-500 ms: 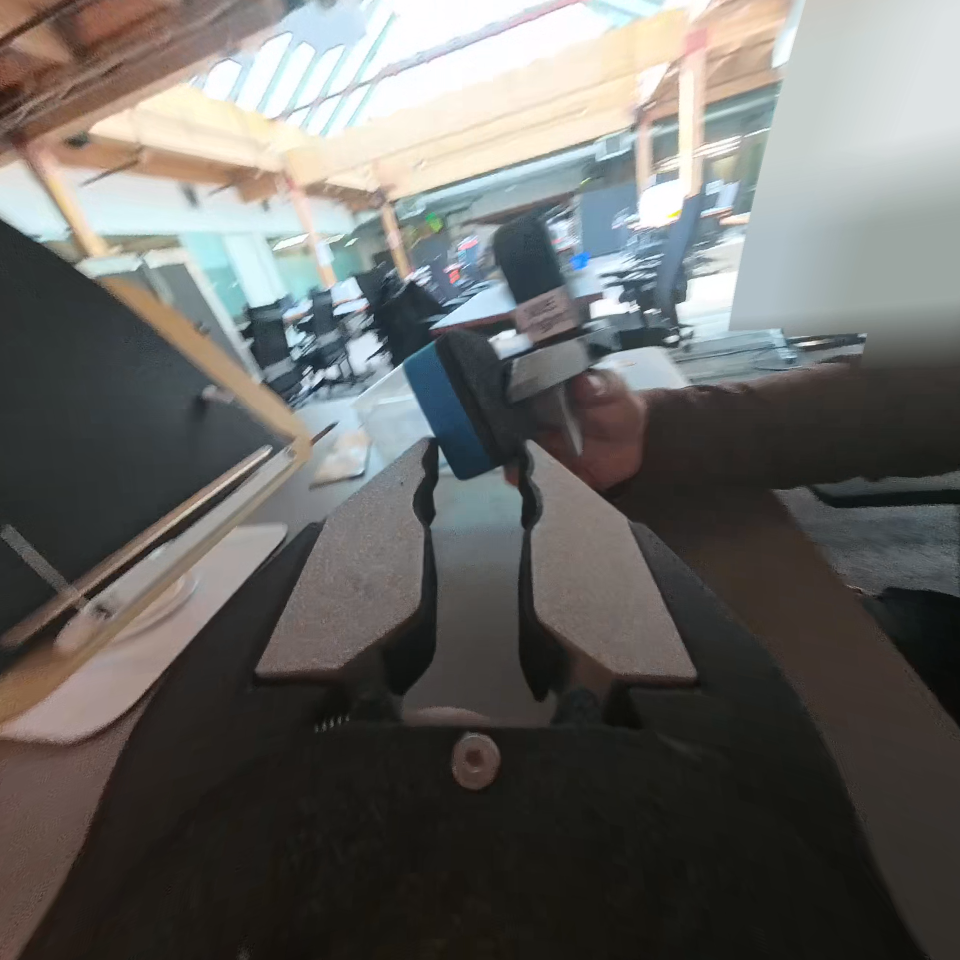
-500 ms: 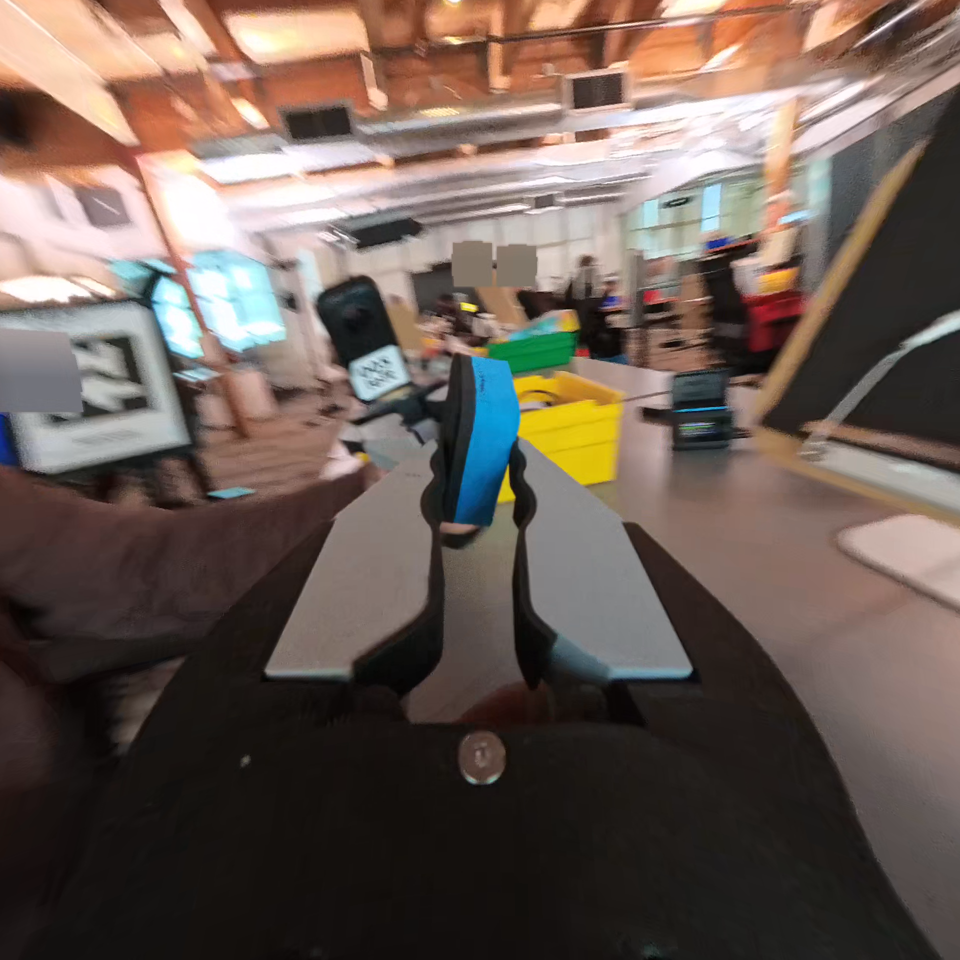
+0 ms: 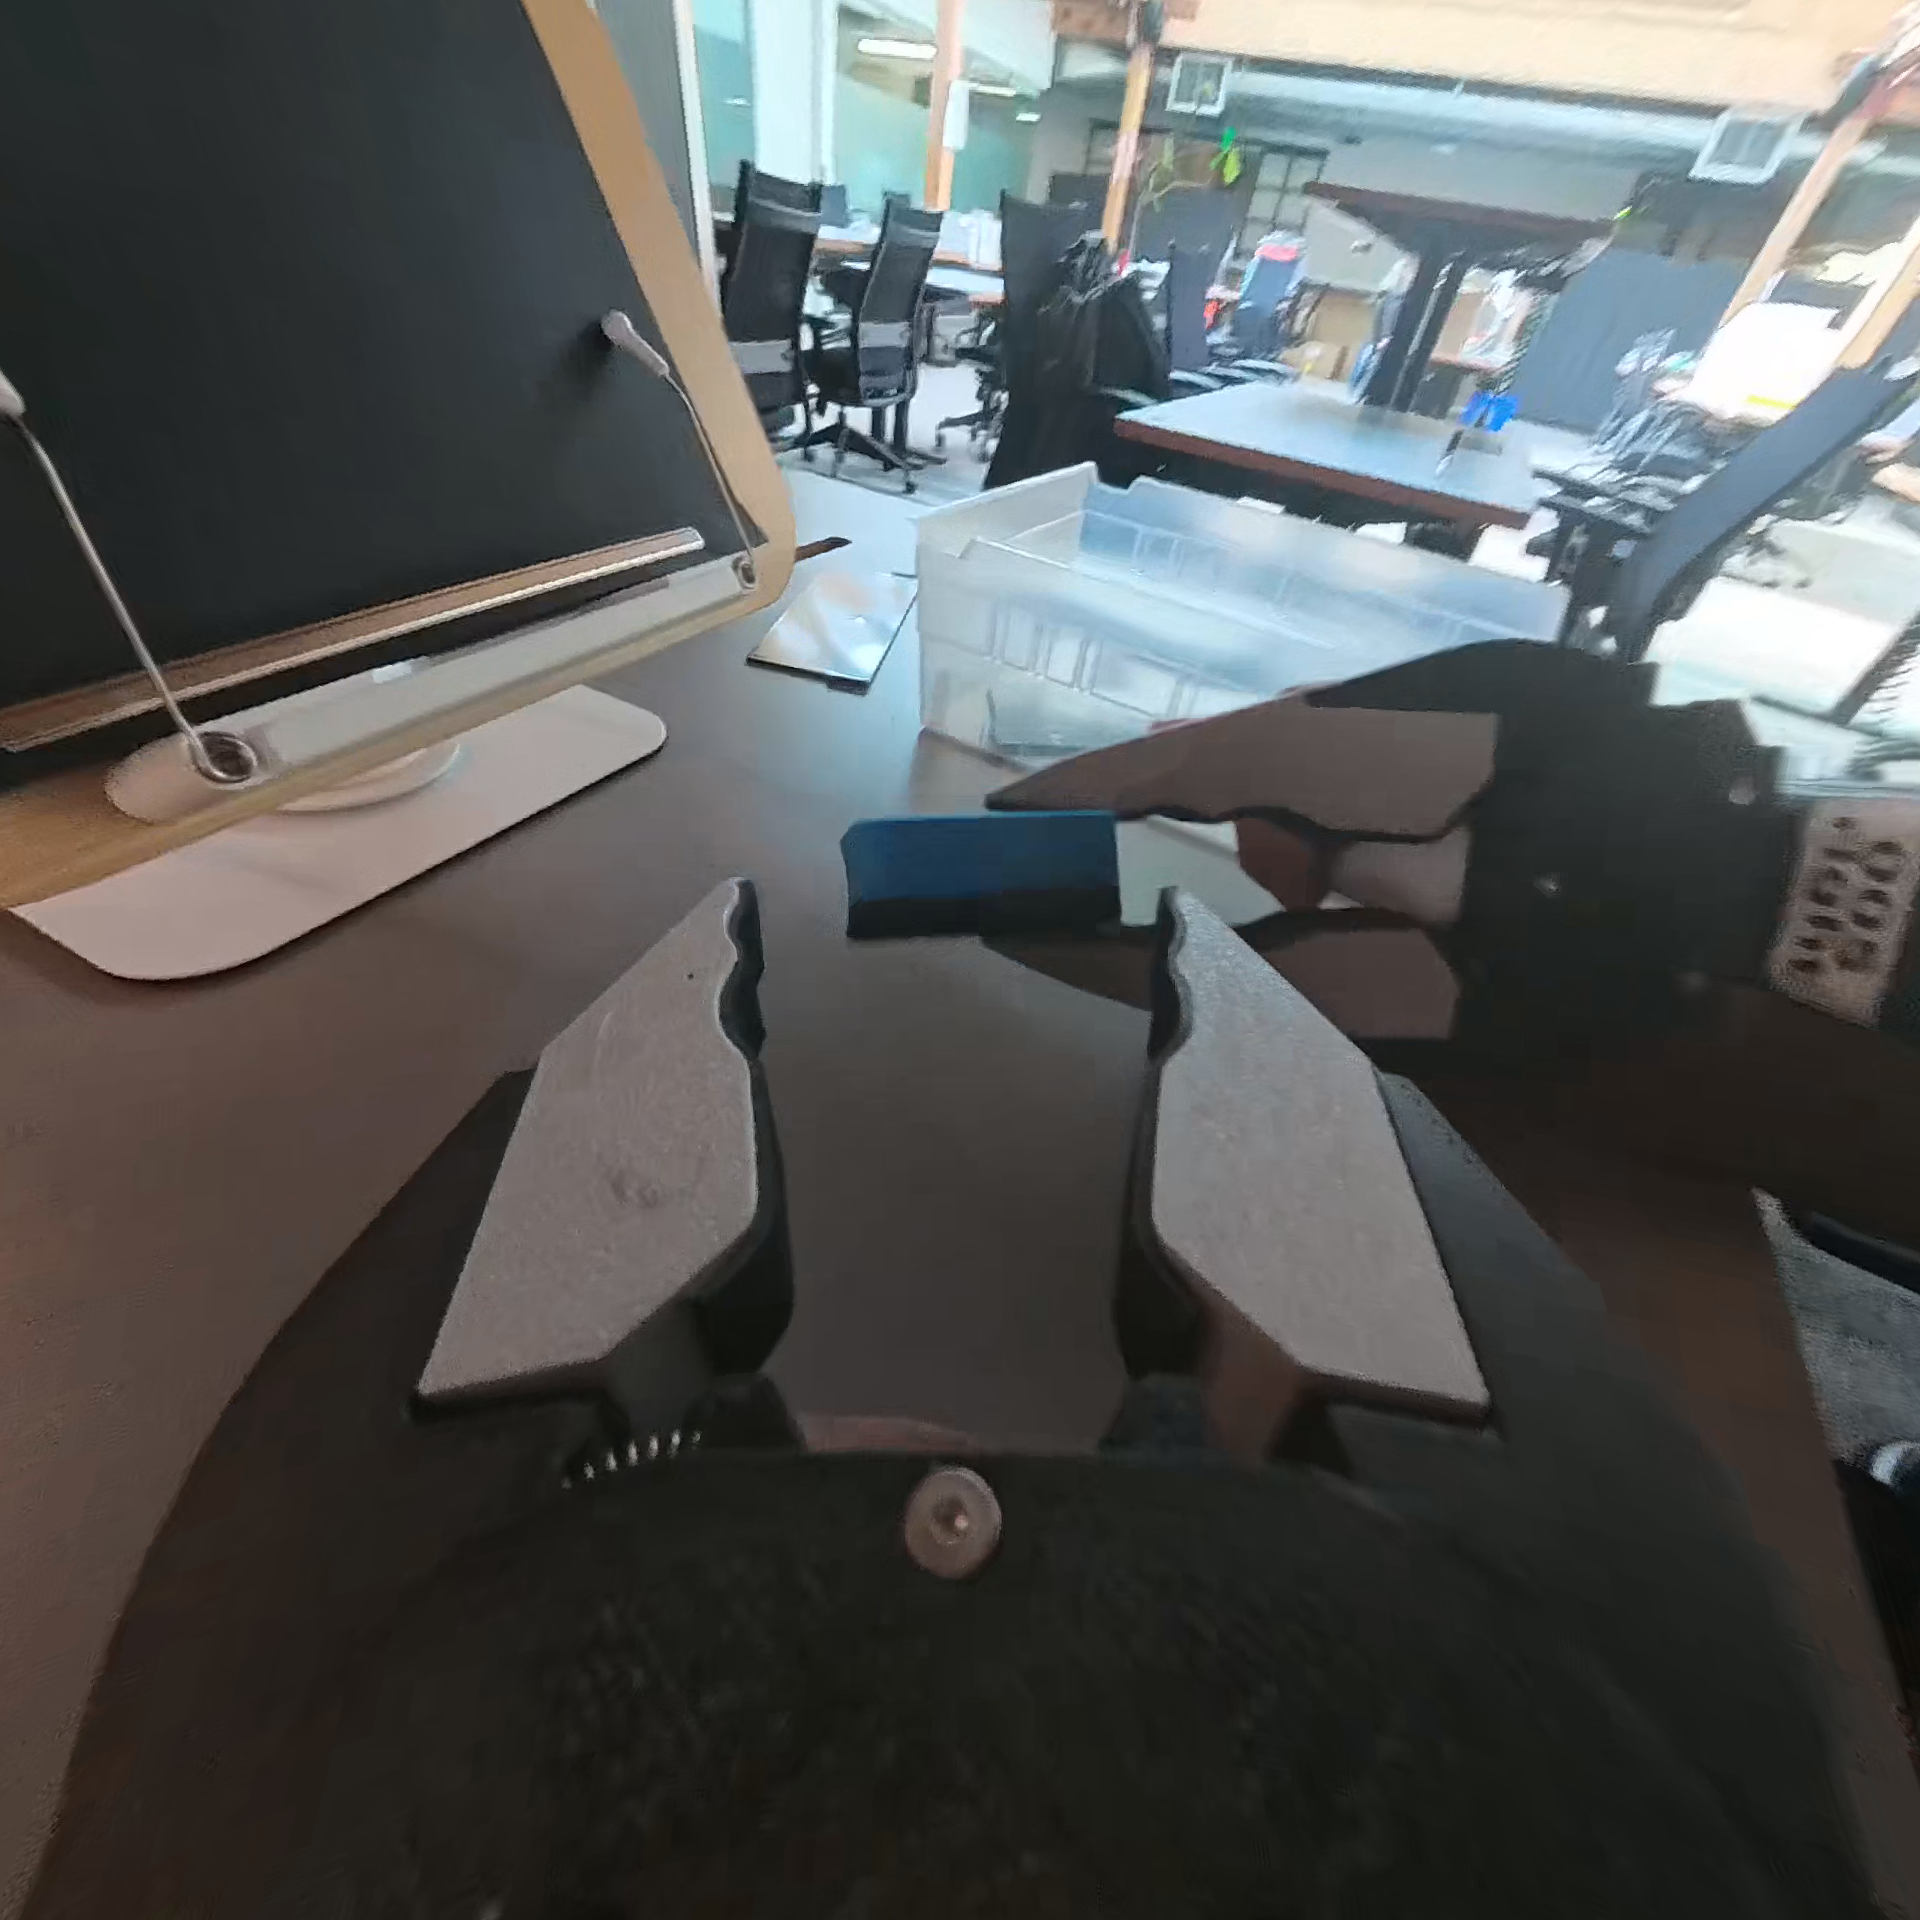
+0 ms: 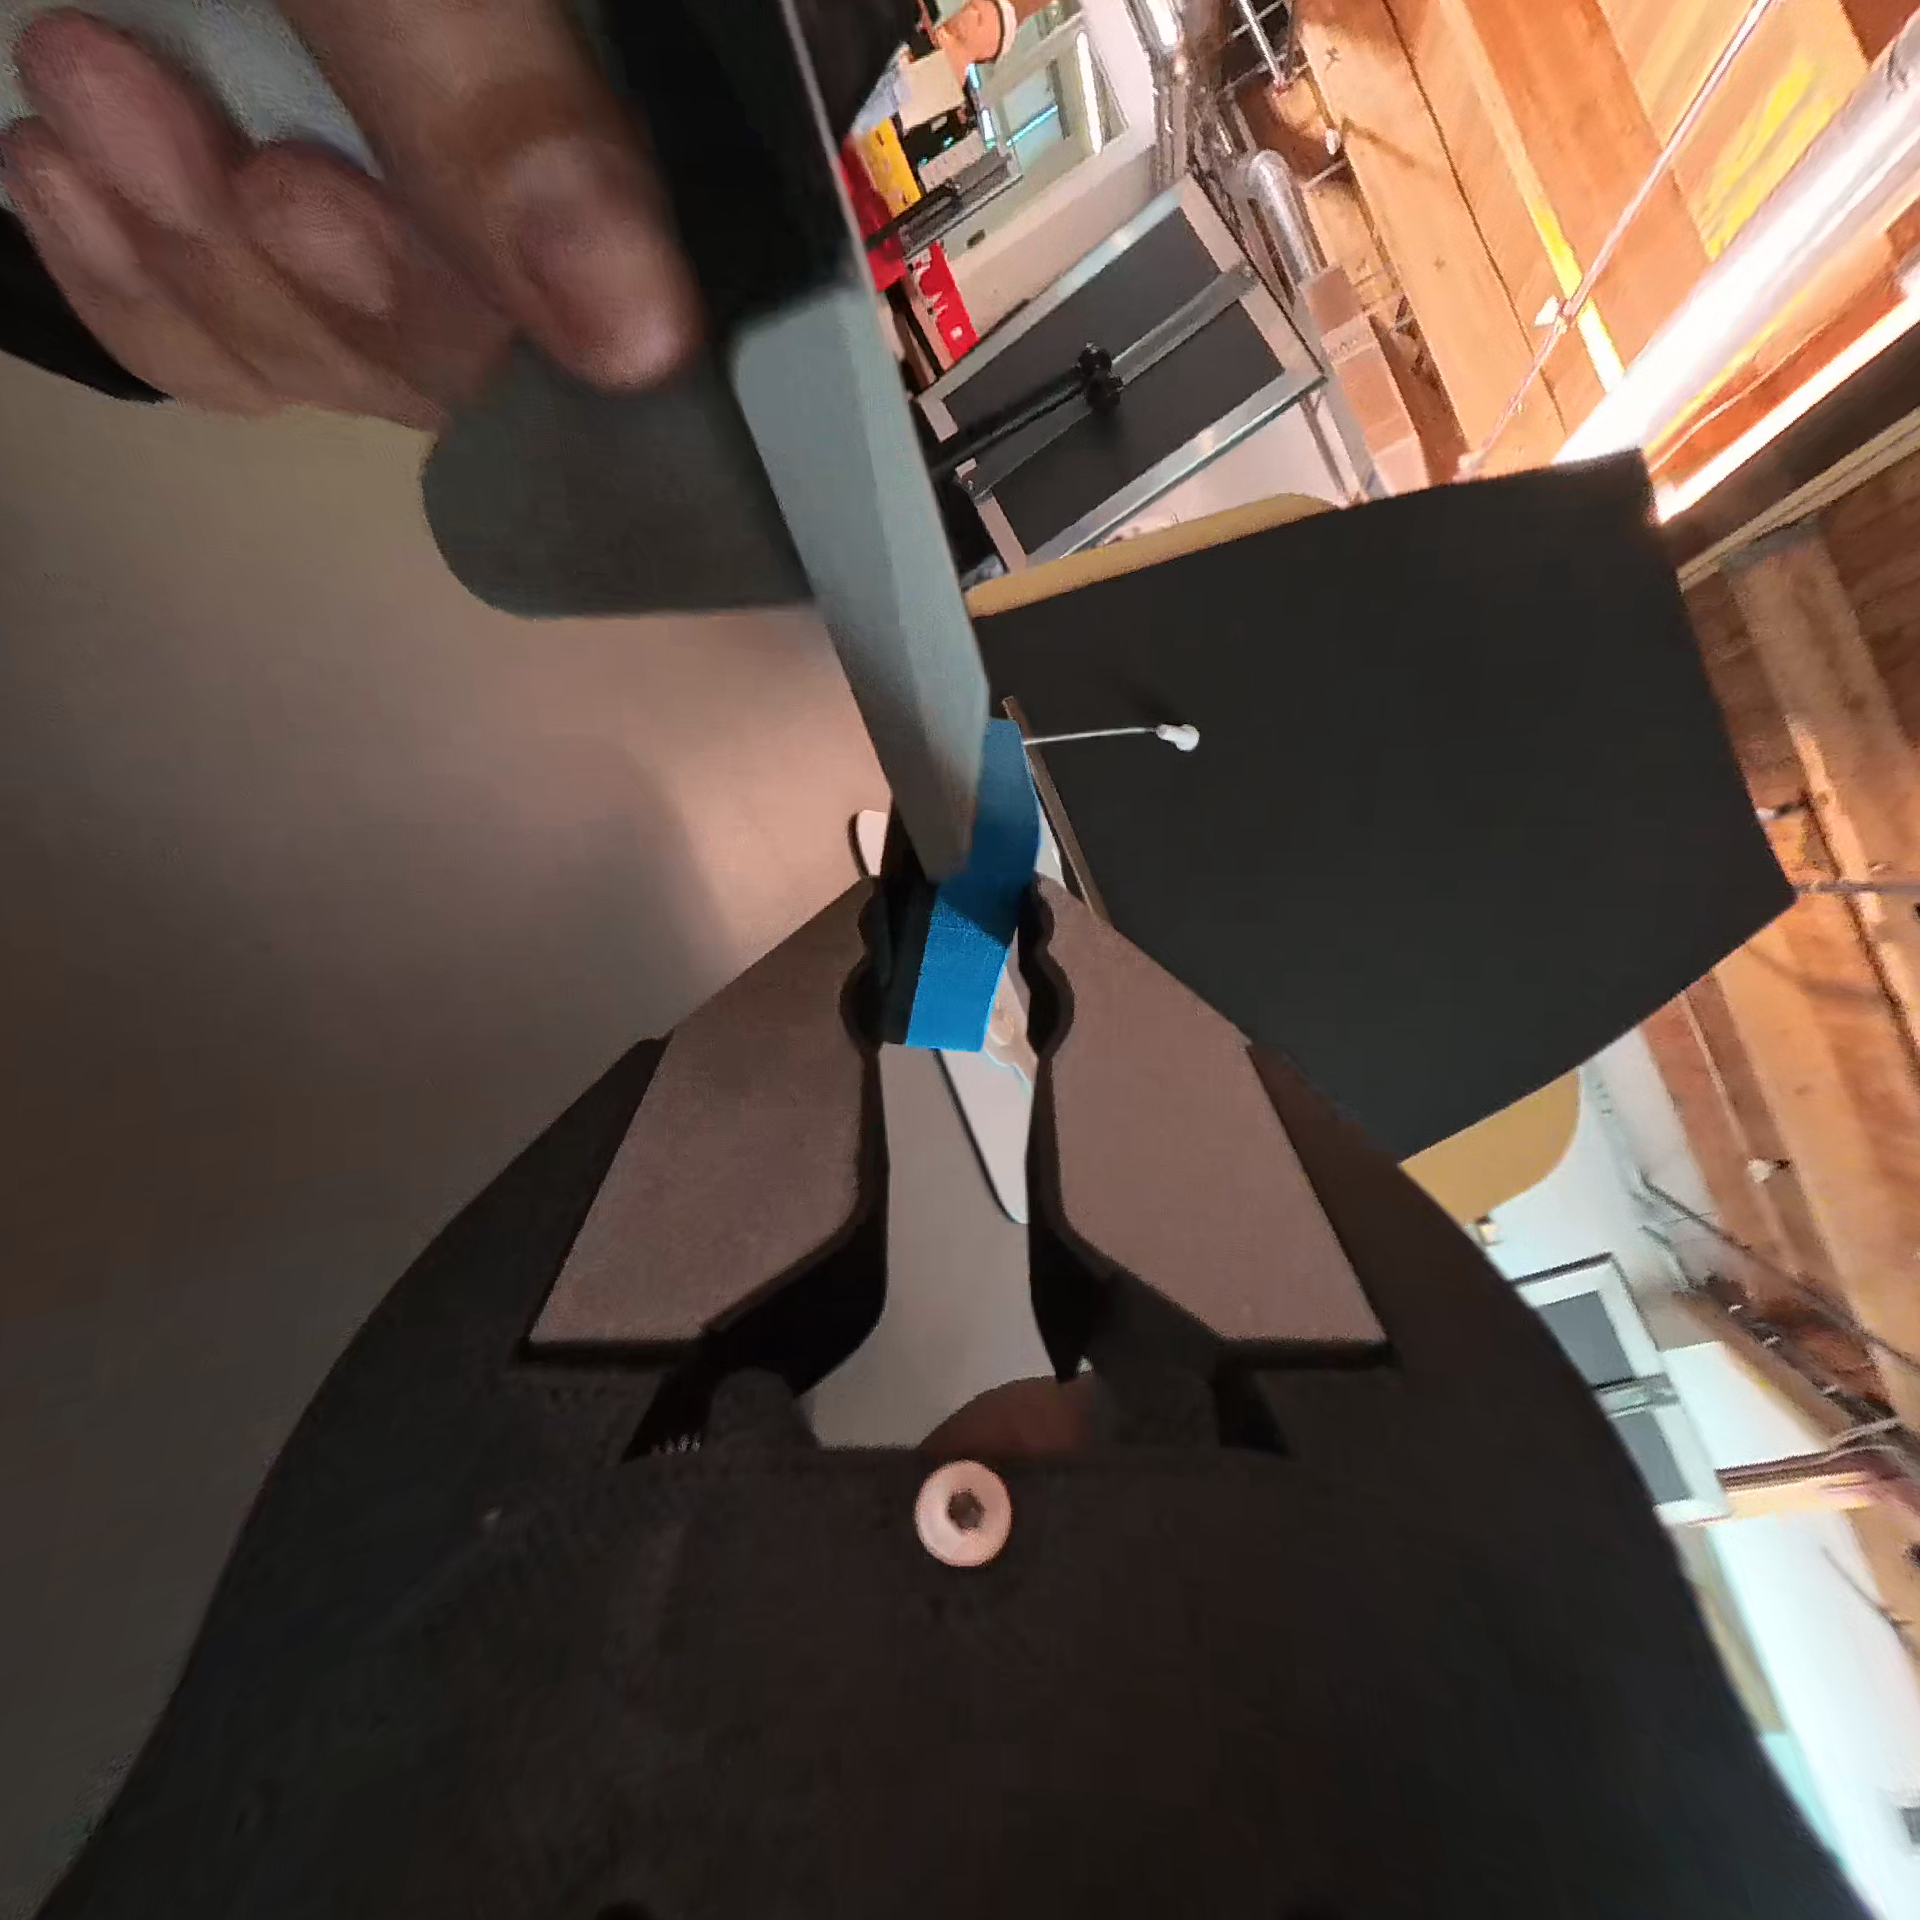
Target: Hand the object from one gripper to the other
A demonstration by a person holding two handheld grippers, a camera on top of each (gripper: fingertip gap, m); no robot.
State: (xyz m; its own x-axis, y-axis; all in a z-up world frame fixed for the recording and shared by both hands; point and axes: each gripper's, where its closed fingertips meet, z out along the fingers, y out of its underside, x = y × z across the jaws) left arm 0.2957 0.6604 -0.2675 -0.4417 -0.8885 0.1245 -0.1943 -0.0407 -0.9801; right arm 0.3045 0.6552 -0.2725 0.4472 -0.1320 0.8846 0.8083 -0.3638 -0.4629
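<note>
A block [image 3: 977, 854] with a blue top layer and a black bottom layer lies flat in the air over the dark table [image 3: 312, 1122]. My right gripper [image 3: 1003, 868] comes in from the right and is shut on its right end. My left gripper [image 3: 956, 935] is open wide, its fingertips just short of the block and to either side of it, not touching. In the right wrist view, my right gripper [image 4: 956, 925] pinches the block [image 4: 961, 966]. A grey finger [image 4: 883, 623] of the left gripper reaches down beside it.
A black board with a wooden rim [image 3: 312, 312] stands on a white base [image 3: 343, 873] at the left. A clear plastic bin [image 3: 1143, 623] sits behind the block. Office chairs and tables fill the background. A hand [image 4: 312, 229] holds the left gripper. Only a small space, under 4 cm, lies between the two pairs of fingers.
My left gripper has opened from a narrow gap to wide. My right gripper has rolled, so the block now lies flat instead of on edge. Both grippers have dropped nearer the table.
</note>
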